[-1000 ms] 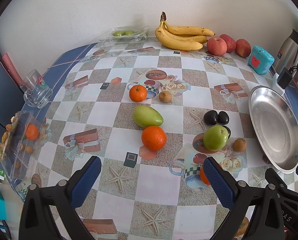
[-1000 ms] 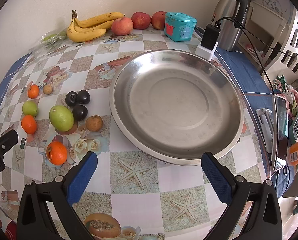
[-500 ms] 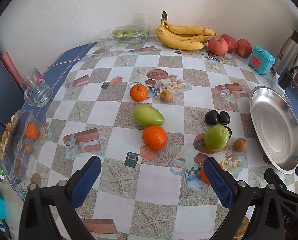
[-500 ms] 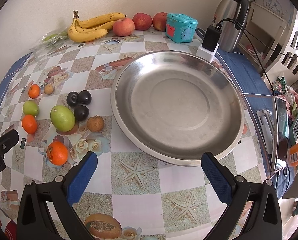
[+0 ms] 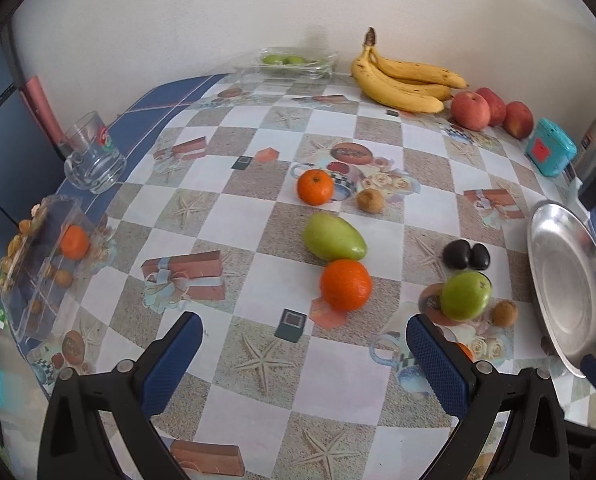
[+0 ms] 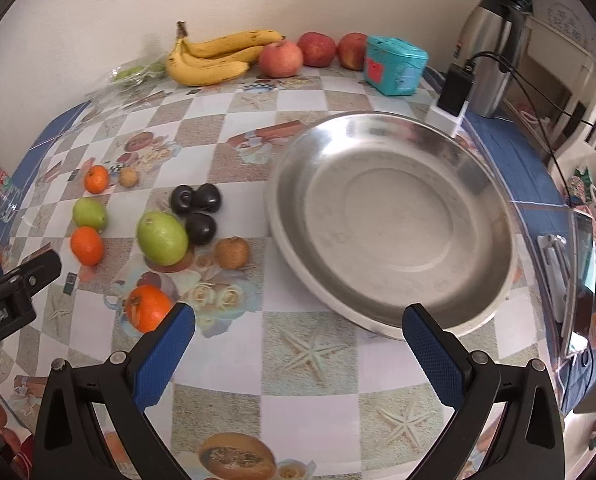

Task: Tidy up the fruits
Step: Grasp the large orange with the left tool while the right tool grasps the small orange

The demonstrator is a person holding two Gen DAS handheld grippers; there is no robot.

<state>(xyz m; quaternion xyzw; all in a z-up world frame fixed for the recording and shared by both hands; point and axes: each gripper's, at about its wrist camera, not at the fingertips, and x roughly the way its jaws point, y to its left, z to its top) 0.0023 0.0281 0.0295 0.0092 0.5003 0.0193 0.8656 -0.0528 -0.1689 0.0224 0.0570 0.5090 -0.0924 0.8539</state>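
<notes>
Loose fruit lies on the checked tablecloth: an orange, a green mango, a small orange, a round green fruit, dark plums, two brown kiwis and another orange. Bananas and apples lie by the wall. An empty steel plate stands to the right. My left gripper is open and empty, near the orange. My right gripper is open and empty before the plate.
A glass mug and a clear box of fruit sit at the left edge. A teal box, a steel thermos, a charger with cable and a phone stand on the right. A clear tray with green fruit is at the back.
Both views have shifted slightly: the fruit and plate sit a little to the right in each frame and a little lower in the right wrist view. Nothing on the table moved. Both grippers stay open.
</notes>
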